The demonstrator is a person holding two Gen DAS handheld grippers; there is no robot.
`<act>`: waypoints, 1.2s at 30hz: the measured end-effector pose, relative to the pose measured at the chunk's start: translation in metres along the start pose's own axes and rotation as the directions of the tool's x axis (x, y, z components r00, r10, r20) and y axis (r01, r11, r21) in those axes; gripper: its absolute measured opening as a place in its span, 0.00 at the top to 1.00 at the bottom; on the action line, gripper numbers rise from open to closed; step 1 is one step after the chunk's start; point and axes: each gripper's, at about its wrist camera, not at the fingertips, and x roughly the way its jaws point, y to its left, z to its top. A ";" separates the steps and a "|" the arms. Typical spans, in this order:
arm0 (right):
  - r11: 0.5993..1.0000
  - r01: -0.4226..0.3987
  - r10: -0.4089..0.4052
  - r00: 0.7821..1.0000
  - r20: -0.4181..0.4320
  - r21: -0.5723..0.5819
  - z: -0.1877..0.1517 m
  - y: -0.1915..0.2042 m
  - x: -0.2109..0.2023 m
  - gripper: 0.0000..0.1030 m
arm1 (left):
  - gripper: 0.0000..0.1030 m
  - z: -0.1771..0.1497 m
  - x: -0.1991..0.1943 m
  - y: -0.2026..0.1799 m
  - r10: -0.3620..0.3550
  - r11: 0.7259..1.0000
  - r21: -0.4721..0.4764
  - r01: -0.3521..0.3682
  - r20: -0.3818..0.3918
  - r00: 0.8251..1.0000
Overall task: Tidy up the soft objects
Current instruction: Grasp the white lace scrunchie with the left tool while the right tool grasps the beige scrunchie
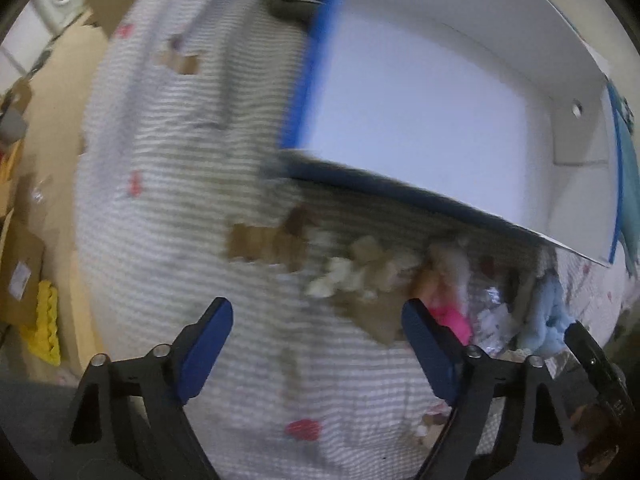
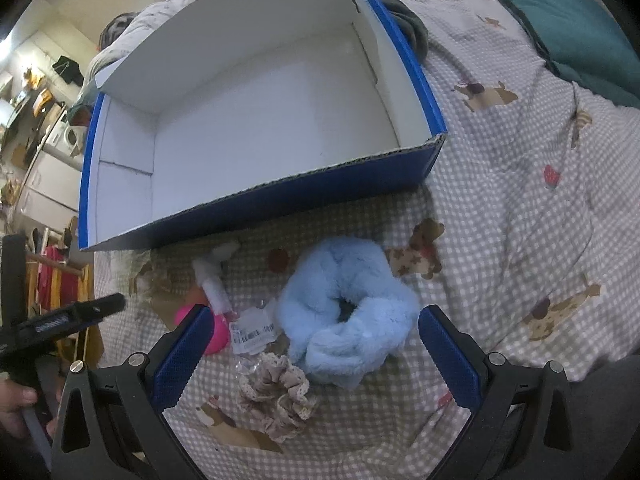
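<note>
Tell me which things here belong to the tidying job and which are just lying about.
For the job: blue fluffy scrunchie, beige lace scrunchie, pink soft item, white fluffy item, blue box.

Lying about: teal pillow, checked bedspread.

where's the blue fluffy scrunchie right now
In the right wrist view the blue scrunchie lies on the checked bedspread, just ahead of the open right gripper, in front of the empty box, with the beige lace scrunchie beside it.

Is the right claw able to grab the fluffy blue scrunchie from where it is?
Probably yes. The right claw is open, and the blue scrunchie lies on the blanket just ahead between its fingers, with nothing covering it. The beige scrunchie sits close beside it.
</note>
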 end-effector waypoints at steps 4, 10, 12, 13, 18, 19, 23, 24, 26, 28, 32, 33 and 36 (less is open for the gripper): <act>1.000 0.003 -0.003 1.000 0.018 0.000 -0.001 0.000 -0.001 0.00 | 0.30 0.010 0.015 -0.022 0.043 0.995 0.085 -0.044 0.023 0.999; 1.000 -0.004 0.004 1.000 0.009 0.009 0.002 -0.001 0.003 0.00 | 0.59 0.018 0.043 -0.033 0.068 0.990 0.124 -0.066 -0.014 0.998; 1.000 -0.005 0.005 1.000 0.006 0.011 0.003 -0.003 0.004 0.00 | 0.70 0.019 0.042 -0.035 0.062 0.990 0.126 -0.063 0.008 0.998; 1.000 -0.005 0.005 1.000 0.004 0.010 0.003 -0.003 0.004 0.00 | 0.74 0.023 0.043 -0.038 0.065 0.990 0.128 -0.066 0.012 0.998; 1.000 0.001 -0.001 1.000 -0.003 -0.002 0.004 0.002 0.009 0.00 | 0.89 0.024 0.023 -0.027 0.061 0.994 0.092 -0.064 0.030 0.998; 1.000 0.002 -0.002 1.000 -0.003 -0.004 0.004 0.003 0.010 0.00 | 0.90 0.024 0.020 -0.025 0.051 0.995 0.083 -0.054 0.033 0.998; 1.000 0.003 -0.003 1.000 0.000 -0.007 0.004 0.005 0.009 0.00 | 0.90 0.021 0.002 -0.022 0.040 0.995 0.084 -0.045 0.059 0.997; 1.000 0.005 -0.005 1.000 0.002 -0.007 0.004 0.005 0.010 0.00 | 0.90 0.019 -0.001 -0.022 0.034 0.996 0.082 -0.039 0.062 0.997; 1.000 0.002 -0.002 1.000 0.007 -0.004 0.004 0.004 0.008 0.00 | 0.90 0.016 -0.009 -0.019 0.025 0.997 0.075 -0.030 0.068 0.997; 1.000 -0.002 0.002 1.000 0.014 0.002 0.004 0.003 0.006 0.00 | 0.90 0.010 -0.019 -0.011 0.019 0.997 0.070 -0.025 0.081 0.997; 1.000 -0.009 0.008 1.000 0.029 0.008 -0.001 0.000 -0.004 0.00 | 0.90 0.006 -0.042 0.005 0.004 0.998 0.058 -0.010 0.109 0.994; 1.000 -0.005 0.005 1.000 0.030 0.006 -0.004 0.001 -0.008 0.00 | 0.90 0.005 -0.049 0.007 -0.002 0.998 0.058 -0.005 0.115 0.993; 0.999 -0.035 0.035 0.999 0.004 0.018 -0.013 0.002 -0.015 0.00 | 0.90 -0.005 -0.063 0.014 -0.006 0.998 0.062 -0.002 0.135 0.991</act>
